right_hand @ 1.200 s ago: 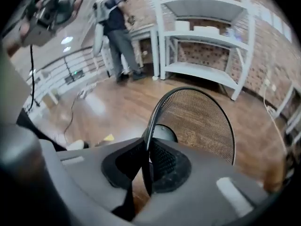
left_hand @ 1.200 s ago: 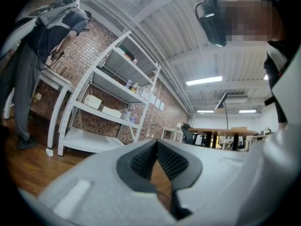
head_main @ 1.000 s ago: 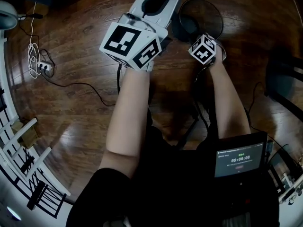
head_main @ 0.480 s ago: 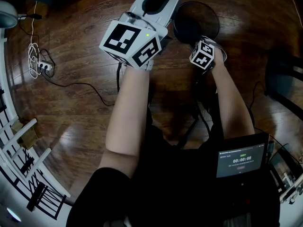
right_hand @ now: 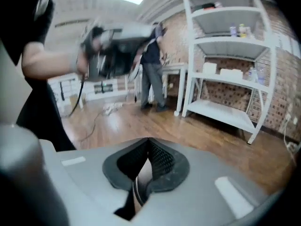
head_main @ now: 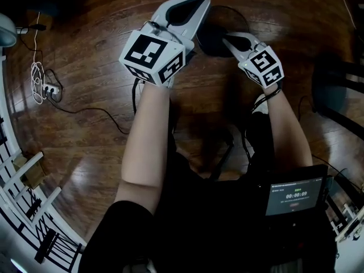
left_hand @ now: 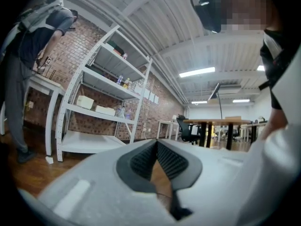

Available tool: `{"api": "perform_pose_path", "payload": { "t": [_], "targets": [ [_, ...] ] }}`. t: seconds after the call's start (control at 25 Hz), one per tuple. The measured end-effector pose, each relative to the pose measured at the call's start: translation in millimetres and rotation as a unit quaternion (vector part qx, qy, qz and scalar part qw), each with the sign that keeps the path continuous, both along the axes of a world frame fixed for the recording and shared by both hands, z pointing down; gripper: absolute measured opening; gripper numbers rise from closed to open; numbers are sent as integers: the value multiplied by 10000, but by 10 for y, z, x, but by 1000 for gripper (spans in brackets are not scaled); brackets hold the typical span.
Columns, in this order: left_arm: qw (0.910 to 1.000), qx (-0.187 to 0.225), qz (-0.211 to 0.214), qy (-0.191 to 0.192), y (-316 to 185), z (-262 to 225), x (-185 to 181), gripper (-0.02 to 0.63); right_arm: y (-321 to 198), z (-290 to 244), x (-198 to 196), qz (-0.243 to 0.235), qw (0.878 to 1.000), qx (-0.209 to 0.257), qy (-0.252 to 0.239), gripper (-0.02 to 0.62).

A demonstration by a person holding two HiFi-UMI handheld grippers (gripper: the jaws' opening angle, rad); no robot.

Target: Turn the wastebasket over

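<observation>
The wastebasket (head_main: pixel 211 37) is a dark round mesh bin on the wooden floor, seen from above between my two grippers. My right gripper (head_main: pixel 228 38) reaches its right rim. Its jaws are closing, the pads meet at the tips (right_hand: pixel 148 142), and a thin curved piece of the rim (right_hand: pixel 135 192) shows in the gap behind them. My left gripper (head_main: pixel 192 3) hangs level over the basket's left side. In the left gripper view it (left_hand: pixel 156 142) is shut, with nothing between the pads. Much of the basket is hidden under both grippers.
A power strip with cables (head_main: pixel 44 81) lies on the floor at the left, with a white rack (head_main: pixel 23 192) below it. A dark chair (head_main: pixel 335 90) stands at the right. White shelving (right_hand: pixel 225 79) and a standing person (right_hand: pixel 151 74) are across the room.
My right gripper has risen and tipped forward, so its cube looks bigger and nearer. The basket sits further left in view and looks tilted. The left gripper has barely shifted.
</observation>
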State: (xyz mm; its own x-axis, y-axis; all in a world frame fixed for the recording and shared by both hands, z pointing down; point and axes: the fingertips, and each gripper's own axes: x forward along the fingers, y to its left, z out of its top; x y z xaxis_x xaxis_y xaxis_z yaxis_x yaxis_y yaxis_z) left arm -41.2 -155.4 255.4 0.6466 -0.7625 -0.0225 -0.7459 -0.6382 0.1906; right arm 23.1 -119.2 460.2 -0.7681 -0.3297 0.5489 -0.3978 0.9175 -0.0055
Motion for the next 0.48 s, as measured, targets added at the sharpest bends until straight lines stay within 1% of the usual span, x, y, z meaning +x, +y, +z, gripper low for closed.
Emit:
{"api": "perform_pose_path", "payload": {
  "t": [0.04, 0.12, 0.2, 0.28, 0.32, 0.48],
  "targets": [
    [10000, -8, 46, -76, 5, 23, 43, 3, -97, -327, 13, 209, 9980, 41, -594, 9],
    [9997, -29, 150, -173, 14, 69, 140, 3, -260, -937, 84, 539, 9862, 251, -1546, 9],
    [9992, -40, 275, -299, 25, 117, 242, 3, -360, -1391, 195, 748, 9728, 582, -2112, 9],
    [9982, -40, 375, -459, 34, 168, 323, 3, -405, -1652, 293, 835, 9641, 887, -2358, 9],
    [9978, -41, 405, -516, 35, 192, 351, 3, -413, -1718, 326, 829, 9623, 995, -2393, 9],
    [9971, -42, 463, -595, 13, 240, 431, 3, -427, -1806, 412, 765, 9609, 1176, -2387, 9]
  ]
}}
